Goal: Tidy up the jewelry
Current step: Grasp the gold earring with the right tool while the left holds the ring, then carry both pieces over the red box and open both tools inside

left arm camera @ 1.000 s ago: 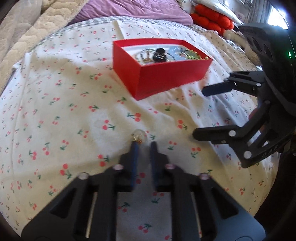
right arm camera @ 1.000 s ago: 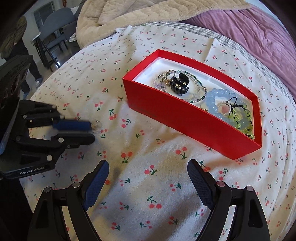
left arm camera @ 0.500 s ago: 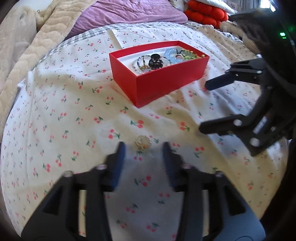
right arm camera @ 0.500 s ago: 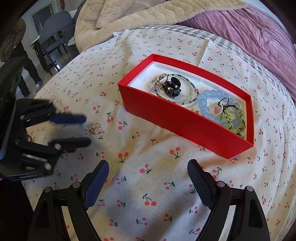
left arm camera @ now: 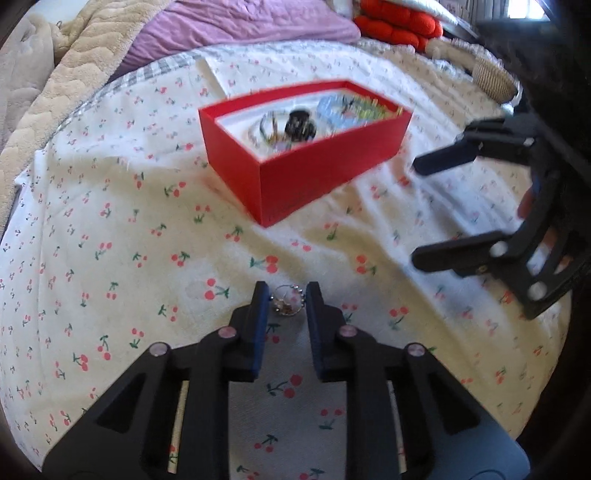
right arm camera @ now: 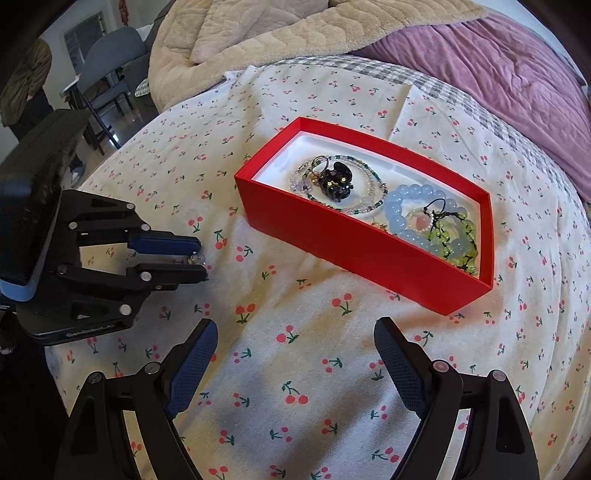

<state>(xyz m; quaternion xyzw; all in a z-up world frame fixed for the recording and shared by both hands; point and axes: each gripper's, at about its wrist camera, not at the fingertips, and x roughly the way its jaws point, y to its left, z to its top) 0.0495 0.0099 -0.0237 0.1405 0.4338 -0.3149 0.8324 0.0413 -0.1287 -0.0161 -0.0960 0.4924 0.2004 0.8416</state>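
small ring (left arm camera: 287,303), between closing left tongs (left arm camera: 285,295)

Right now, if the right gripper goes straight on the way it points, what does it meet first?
Probably the bare cherry-print cloth ahead of the right gripper, short of the red box; depth is unclear.

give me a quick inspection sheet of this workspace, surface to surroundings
surface: cherry-print sheet over a bed, wrinkled.
job's things: small ring on the sheet; red box holding beaded bracelets and a black charm.
clutter: nothing seen.
grippers: left gripper jaws have just been closing, with the ring between them, contact unclear; right gripper open, holding nothing.
cables: nothing seen.
surroundings: beige blanket, purple blanket, grey chair, a person standing, red cushion.
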